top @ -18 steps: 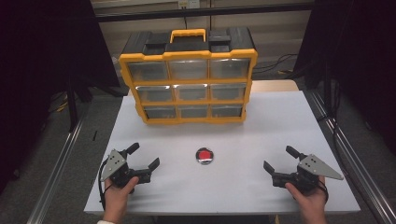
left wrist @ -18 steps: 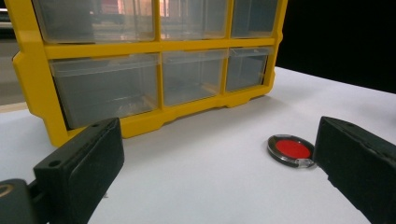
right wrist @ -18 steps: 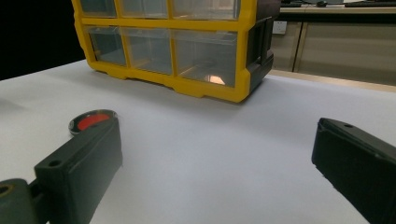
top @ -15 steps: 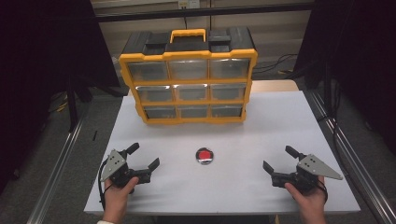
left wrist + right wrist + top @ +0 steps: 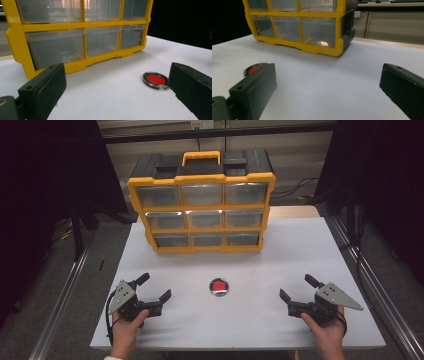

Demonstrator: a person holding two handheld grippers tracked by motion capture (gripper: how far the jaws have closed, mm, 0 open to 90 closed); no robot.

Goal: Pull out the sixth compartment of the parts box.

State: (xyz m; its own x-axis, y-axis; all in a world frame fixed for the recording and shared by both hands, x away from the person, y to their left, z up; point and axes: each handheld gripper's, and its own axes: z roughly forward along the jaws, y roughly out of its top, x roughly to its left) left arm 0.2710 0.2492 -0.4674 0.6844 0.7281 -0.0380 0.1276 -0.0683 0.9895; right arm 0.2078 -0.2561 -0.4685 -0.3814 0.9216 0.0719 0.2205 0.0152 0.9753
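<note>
Honestly no visible change at all since a moment back. Same spots for left gripper (image 5: 154,287), right gripper (image 5: 296,287) and red disc (image 5: 218,286).

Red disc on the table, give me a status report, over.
Left gripper open, empty. Right gripper open, empty. Red disc lies flat on the white table, between both, untouched. Yellow drawer organizer stands behind; path clear.

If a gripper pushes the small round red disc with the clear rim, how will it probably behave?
The red disc lies flat and low on the white table, so it would probably slide, not roll or tip. Its glossy rim looks like hard plastic: likely stiff, light and somewhat slippery. Being so thin, it may be awkward to grasp.
</note>
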